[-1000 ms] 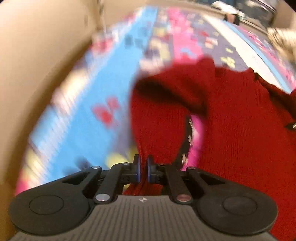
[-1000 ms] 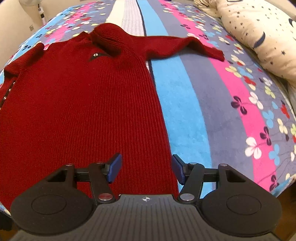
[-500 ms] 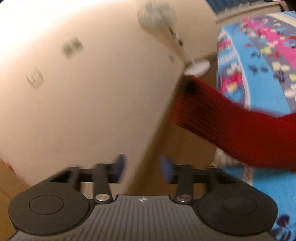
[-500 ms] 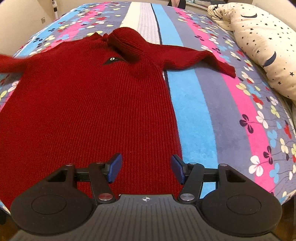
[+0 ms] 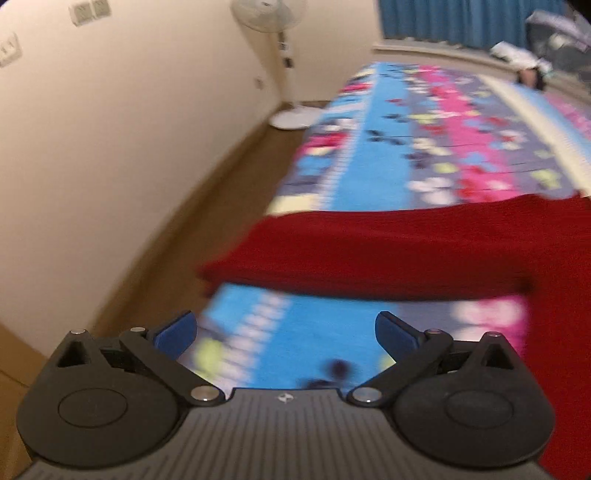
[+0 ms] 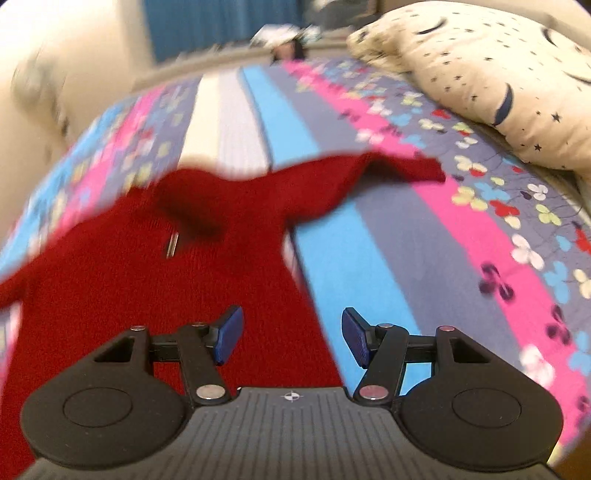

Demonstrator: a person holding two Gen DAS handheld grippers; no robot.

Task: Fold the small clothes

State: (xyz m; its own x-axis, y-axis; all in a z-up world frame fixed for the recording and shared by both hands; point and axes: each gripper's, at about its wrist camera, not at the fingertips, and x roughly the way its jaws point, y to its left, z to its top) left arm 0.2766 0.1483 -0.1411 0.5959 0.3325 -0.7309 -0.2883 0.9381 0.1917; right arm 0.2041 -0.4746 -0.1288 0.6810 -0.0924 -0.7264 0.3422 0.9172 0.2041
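A dark red knit sweater (image 6: 155,280) lies flat on a striped floral bedspread (image 6: 424,236). Its right sleeve (image 6: 388,170) is stretched out towards the pillow. In the left wrist view its left sleeve (image 5: 388,251) lies spread across the bed's edge, its cuff reaching past the edge. My left gripper (image 5: 284,332) is open and empty, just short of that sleeve. My right gripper (image 6: 291,332) is open and empty, above the sweater's lower right side.
A cream star-print pillow (image 6: 491,81) lies at the bed's far right. A standing fan (image 5: 280,66) stands by the wall left of the bed, with wooden floor (image 5: 192,221) between them. Blue curtains (image 5: 454,18) hang behind the bed.
My left gripper has let go of the left sleeve and opened wide; the sleeve now lies spread out at the bed's edge. My right gripper stayed open and its view swung up.
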